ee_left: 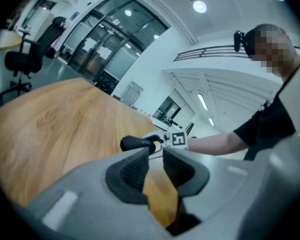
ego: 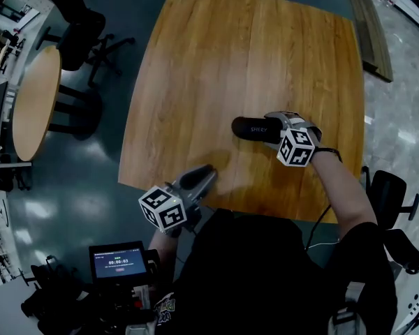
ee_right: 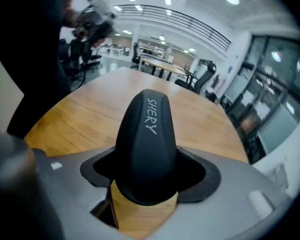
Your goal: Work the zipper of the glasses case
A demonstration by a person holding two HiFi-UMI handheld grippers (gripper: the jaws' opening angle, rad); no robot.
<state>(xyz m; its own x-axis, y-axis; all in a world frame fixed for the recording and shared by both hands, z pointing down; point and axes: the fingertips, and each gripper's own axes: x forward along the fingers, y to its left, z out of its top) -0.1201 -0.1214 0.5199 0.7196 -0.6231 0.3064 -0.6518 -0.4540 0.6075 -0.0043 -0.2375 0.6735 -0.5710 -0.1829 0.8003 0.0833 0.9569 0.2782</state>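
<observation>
A black glasses case (ego: 253, 128) marked SHERY lies on the square wooden table (ego: 251, 54), towards its front right. My right gripper (ego: 275, 131) grips the case's right end. In the right gripper view the case (ee_right: 147, 134) fills the space between the jaws (ee_right: 146, 171), and both pads touch its sides. My left gripper (ego: 207, 174) hovers at the table's front edge, left of the case and apart from it. Its jaws (ee_left: 157, 157) stand a narrow gap apart with only wood showing between them. The case (ee_left: 135, 143) lies ahead of them. I cannot see the zipper.
A round wooden table (ego: 35, 100) and black office chairs (ego: 80, 19) stand at the left on the dark floor. A device with a lit screen (ego: 117, 262) sits at the lower left. Another chair (ego: 391, 194) stands at the right. The far half of the table is bare wood.
</observation>
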